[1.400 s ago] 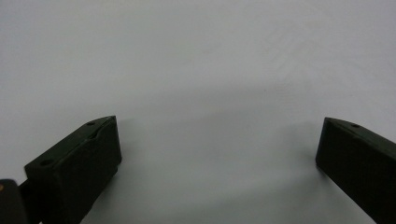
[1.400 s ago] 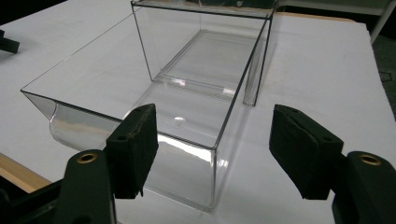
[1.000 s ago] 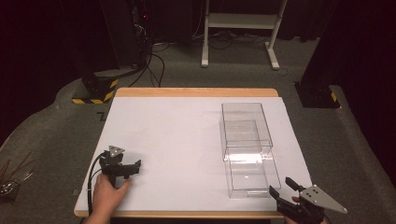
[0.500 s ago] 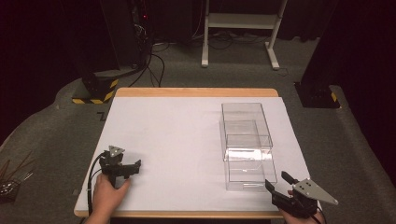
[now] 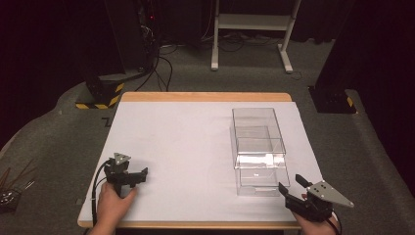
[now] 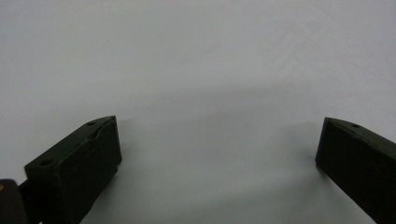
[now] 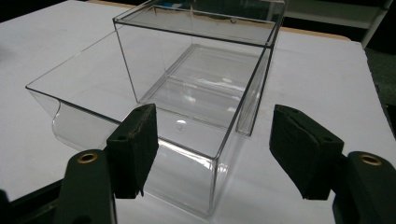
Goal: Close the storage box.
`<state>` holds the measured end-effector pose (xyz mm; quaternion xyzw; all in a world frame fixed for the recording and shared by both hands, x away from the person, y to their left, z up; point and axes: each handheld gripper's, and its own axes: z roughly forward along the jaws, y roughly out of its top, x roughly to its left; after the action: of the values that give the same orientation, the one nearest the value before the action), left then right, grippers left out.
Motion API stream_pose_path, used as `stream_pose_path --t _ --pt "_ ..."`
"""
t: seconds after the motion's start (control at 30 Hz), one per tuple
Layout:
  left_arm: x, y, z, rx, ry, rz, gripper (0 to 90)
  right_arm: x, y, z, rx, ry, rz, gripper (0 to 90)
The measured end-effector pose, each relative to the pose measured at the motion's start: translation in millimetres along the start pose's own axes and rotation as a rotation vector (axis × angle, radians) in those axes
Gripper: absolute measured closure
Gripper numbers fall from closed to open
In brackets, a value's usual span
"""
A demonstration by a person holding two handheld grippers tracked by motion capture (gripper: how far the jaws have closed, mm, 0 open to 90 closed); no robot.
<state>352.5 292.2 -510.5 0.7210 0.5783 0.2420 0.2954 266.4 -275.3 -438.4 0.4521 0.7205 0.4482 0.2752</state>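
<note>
White-topped desk (image 5: 195, 142) with pale wooden edge, set in dark room on grey carpet. Clear rectangular plastic box with pulled-out transparent drawer (image 5: 258, 147) standing on right half of desk, drawer end toward person. Right tongs (image 5: 294, 189) wide apart, empty, just short of drawer's near corner (image 7: 212, 186); seen along own jaws, corner sitting between them. Left tongs (image 5: 142, 175) wide apart, empty, resting low over bare desk, well apart from box. Advised: square right tongs to drawer front, close on wall thinly and gently, avoid slip on glossy plastic; steady outer shell with left tongs if needed.
</note>
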Motion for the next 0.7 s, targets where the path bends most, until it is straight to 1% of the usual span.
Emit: stream_pose_path --t 0.13,0.27,0.33,0.5,0.6,0.7 --pt "0.0 0.0 0.1 -0.001 0.000 0.000 0.3 2.5 -7.8 0.7 0.016 0.001 -0.002 33.0" --pt "0.0 0.0 0.0 0.000 0.000 0.000 0.3 0.3 -12.8 1.1 0.020 0.003 0.014 32.7" --pt "0.0 0.0 0.0 0.000 0.000 0.000 0.3 -0.4 -14.8 1.0 0.025 0.004 0.014 33.0" --pt "0.0 0.0 0.0 0.000 0.000 -0.001 0.3 1.5 -18.1 2.2 0.041 0.005 0.007 33.2" --pt "0.1 0.0 0.0 -0.001 0.000 0.001 0.3 2.2 -19.5 5.9 0.054 -0.005 -0.006 33.3" --pt "0.0 0.0 0.0 0.000 0.000 0.000 0.3 1.6 -19.8 7.2 0.059 -0.006 0.001 32.7"
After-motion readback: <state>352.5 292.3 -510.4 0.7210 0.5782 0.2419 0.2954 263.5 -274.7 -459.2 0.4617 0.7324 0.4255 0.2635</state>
